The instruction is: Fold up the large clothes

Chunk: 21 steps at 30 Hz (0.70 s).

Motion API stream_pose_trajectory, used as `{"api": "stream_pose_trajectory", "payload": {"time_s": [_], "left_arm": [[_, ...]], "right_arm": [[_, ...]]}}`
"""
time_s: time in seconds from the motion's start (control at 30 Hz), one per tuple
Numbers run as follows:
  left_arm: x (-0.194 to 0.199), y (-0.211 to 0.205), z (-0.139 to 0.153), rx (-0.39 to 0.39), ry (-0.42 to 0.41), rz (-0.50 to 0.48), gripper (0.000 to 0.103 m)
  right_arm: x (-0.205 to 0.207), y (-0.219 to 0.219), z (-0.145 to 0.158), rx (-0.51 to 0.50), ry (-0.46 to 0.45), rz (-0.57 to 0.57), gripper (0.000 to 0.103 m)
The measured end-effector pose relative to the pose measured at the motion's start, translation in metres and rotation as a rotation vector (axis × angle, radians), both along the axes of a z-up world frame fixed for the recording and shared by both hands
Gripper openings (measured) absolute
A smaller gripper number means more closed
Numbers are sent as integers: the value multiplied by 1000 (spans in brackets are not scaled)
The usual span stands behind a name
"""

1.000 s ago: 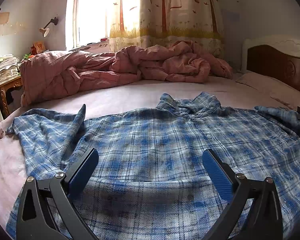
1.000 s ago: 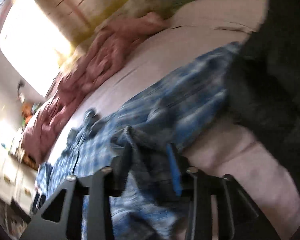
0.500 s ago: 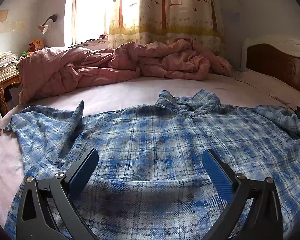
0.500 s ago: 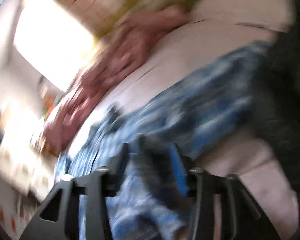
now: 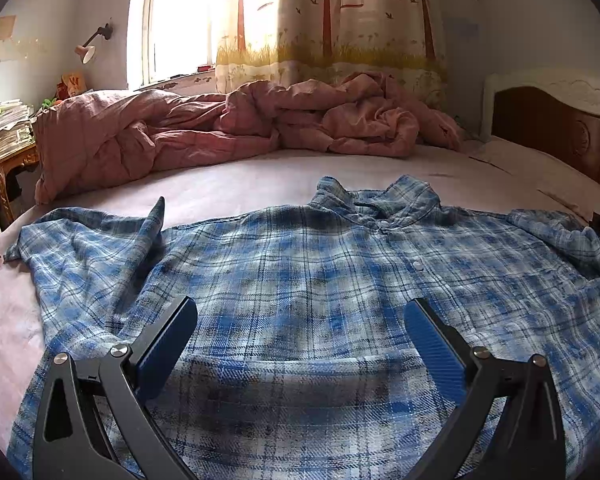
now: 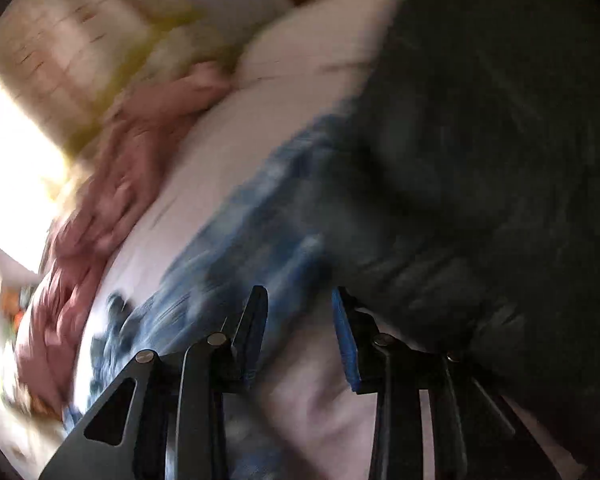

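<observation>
- Your right claw (image 6: 299,292) has swung and tilted over the last second. Its view is smeared with motion, and the dark cloth (image 6: 480,160) to its right fills more of the frame than before.
- Its jaws have just been closing, and now stand partly apart. The fold of checked fabric that sat between them a second ago is gone from the gap, and only pale bed sheet (image 6: 308,400) shows there. As far as the blur allows, nothing is pinched.
- Just ahead and left of that claw's fingertips lies the blue edge of the plaid shirt (image 6: 236,240), running away up-left across the sheet.
- Your left claw (image 5: 300,304) has not shifted. Its jaws are spread wide and hold nothing — the shirt's lower front lies flat beneath and between them.
- Seen from the left claw, the shirt (image 5: 300,260) lies spread face up straight ahead, with its collar (image 5: 376,200) at the far end, slightly right.
- One sleeve (image 5: 80,248) lies out to the claw's left, with a peak of cloth standing up. The other sleeve (image 5: 552,232) lies far right and flatter than a second ago.
- Beyond the collar — well past the shirt — a rumpled pink quilt (image 5: 220,128) is heaped along the far side of the bed.
</observation>
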<state>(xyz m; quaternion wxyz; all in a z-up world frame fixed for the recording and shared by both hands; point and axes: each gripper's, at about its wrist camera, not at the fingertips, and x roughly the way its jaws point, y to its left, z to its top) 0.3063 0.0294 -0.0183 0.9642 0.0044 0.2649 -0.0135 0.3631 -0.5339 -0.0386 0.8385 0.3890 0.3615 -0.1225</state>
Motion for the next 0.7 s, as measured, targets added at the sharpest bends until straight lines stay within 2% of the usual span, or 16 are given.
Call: {"api": "stream_pose_trajectory", "payload": {"time_s": [0.07,0.2,0.23,0.27,0.37,0.5,0.63,0.7], "left_arm": [[0,0,0,1,-1,-1,103],[-1,0,0,0,-1,-2,103],[0,0,0,0,-2,-2,103],[-1,0,0,-1,-4,-3,103],[-1,-2,0,4,-9,-4,103],[-2,-4,1,13,-13,-5,103],[-2,-4,2,13,-12,-5,103],[-3,-4,2,12,-15,-5,103]], "right_arm": [[3,-3,-8,29,-10,-6,35],[13,7,-7,-49,-32,12,35],[13,6,-8,-51,-40,7,24],[13,4,-7,-63,-40,-6,4],[15,9,2,-77,-89,33,3],[1,26,38,-86,-217,138,3],[-19,77,77,-89,-327,316,3],[-28,112,86,-92,-337,430,3]]}}
